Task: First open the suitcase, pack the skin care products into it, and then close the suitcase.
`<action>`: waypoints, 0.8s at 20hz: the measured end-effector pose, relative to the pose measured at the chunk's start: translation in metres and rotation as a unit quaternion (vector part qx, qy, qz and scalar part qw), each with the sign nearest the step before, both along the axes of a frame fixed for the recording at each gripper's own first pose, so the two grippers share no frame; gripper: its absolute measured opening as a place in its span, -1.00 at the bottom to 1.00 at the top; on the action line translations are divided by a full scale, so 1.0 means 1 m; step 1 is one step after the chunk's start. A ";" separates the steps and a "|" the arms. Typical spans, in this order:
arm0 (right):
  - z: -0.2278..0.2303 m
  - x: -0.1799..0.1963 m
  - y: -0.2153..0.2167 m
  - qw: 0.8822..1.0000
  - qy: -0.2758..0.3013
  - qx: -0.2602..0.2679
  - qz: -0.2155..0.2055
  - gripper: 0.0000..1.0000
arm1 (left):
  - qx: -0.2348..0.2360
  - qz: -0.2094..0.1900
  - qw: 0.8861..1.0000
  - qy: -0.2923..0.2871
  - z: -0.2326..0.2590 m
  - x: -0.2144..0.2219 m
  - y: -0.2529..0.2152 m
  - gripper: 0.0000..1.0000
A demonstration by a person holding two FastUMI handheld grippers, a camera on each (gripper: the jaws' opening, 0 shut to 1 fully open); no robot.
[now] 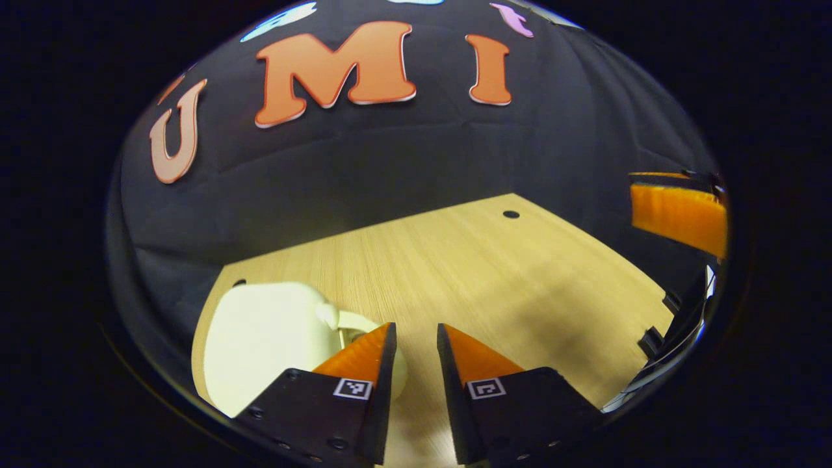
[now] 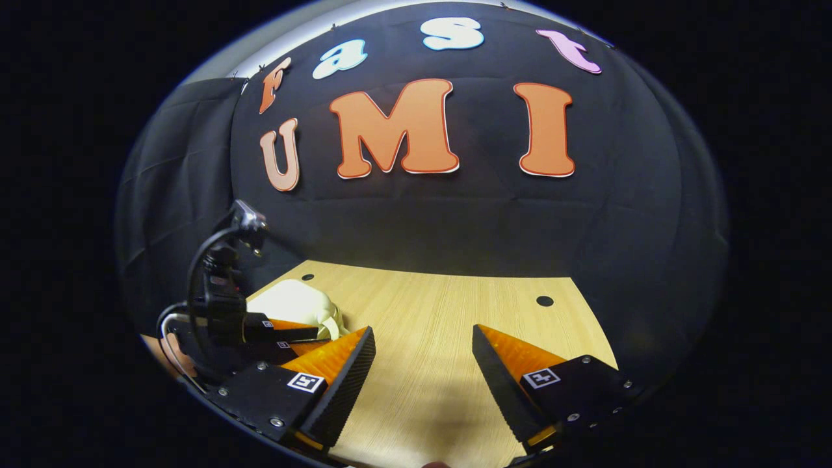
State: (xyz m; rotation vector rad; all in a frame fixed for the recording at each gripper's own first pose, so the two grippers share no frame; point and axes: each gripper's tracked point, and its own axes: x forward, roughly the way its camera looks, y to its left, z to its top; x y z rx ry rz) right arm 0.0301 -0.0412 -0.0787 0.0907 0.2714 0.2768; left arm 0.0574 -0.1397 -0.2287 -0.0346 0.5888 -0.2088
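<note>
Clearly early or very late in the task, judging from how little lies out.

Left gripper view: left tool point(image 1: 416, 338) released, fingers apart, grasping nothing, low over the wooden tabletop point(image 1: 494, 273). Just beside its left finger, a cream rounded object point(image 1: 266, 338) with a small handle-like loop, probably the suitcase, apparently closed. No skin care products visible. At the right edge, part of another tool point(image 1: 679, 214).

Right gripper view: right tool point(image 2: 422, 354) released too, jaws wide, empty. Adds the left tool point(image 2: 286, 335) from outside, with its cable, right by the cream object point(image 2: 292, 304).
</note>
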 end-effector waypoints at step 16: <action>0.086 0.015 0.014 0.986 -0.161 -0.012 -0.034 0.90 | -0.056 0.163 0.959 -0.226 0.177 -0.006 0.070 0.96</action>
